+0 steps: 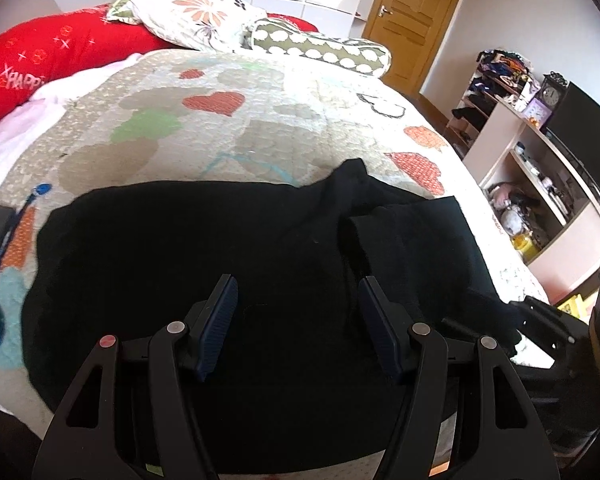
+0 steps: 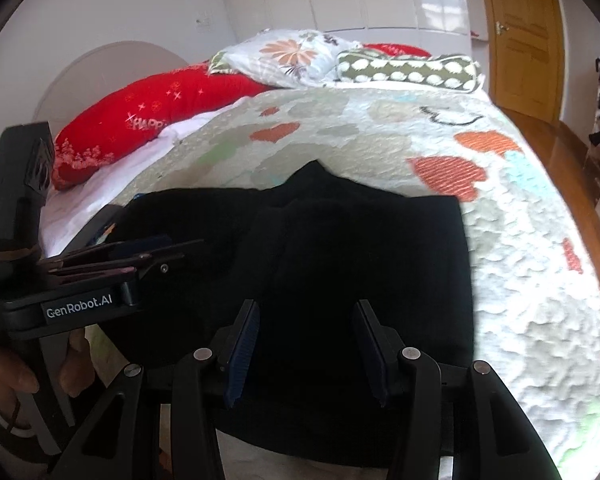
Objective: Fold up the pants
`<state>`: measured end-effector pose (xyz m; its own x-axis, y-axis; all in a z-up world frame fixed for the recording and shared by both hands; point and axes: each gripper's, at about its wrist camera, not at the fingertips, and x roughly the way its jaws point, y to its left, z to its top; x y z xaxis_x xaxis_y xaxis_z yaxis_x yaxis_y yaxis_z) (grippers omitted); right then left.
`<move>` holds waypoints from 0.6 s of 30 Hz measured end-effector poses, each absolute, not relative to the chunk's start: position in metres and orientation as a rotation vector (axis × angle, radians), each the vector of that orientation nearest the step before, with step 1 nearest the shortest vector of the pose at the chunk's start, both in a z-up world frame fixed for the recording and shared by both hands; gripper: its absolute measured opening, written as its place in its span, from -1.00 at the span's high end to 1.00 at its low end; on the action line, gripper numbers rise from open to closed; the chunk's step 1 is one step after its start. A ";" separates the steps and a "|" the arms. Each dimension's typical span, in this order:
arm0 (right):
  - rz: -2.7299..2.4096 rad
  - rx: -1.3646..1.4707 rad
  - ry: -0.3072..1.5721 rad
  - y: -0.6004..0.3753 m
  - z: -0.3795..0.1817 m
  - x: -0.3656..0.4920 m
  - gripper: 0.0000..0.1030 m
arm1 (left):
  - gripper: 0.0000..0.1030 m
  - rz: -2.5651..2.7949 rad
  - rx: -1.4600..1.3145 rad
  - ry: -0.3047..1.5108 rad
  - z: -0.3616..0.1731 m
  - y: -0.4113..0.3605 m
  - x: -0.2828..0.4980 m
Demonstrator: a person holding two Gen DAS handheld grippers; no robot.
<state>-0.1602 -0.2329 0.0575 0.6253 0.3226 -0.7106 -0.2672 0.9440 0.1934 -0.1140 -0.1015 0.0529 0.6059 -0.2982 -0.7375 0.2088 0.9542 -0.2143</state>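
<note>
Item: black pants [image 1: 204,264], which we find spread in a folded heap on the near part of the quilted bedspread [image 1: 236,128], well short of the red pillow [image 1: 52,60] and patterned pillows [image 1: 196,16] at the bed's head. Above the pants' left part we hold the left gripper [image 1: 298,300], jaws apart, nothing between the pads. Above their right part, the right gripper [image 2: 305,328], likewise parted and clasping nothing.

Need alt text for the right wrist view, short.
Black pants lie spread on a bed's patterned quilt, with the open right tongs above them, gripping nothing. The left tongs reach in from the left edge; pillows sit behind.
</note>
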 end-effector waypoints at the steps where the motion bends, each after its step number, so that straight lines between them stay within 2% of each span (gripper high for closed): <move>1: 0.338 0.057 0.830 -0.230 0.056 -0.161 0.09 | -0.22 -0.289 -0.110 0.871 0.053 -0.100 -0.115; 18: 0.355 0.070 0.799 -0.233 0.071 -0.147 0.09 | -0.22 -0.246 -0.152 0.874 0.053 -0.078 -0.123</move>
<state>-0.1472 -0.2325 0.0714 0.6416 0.3378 -0.6887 -0.2854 0.9385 0.1944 -0.1231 -0.0780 0.0525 0.6163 -0.2749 -0.7380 0.1510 0.9610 -0.2318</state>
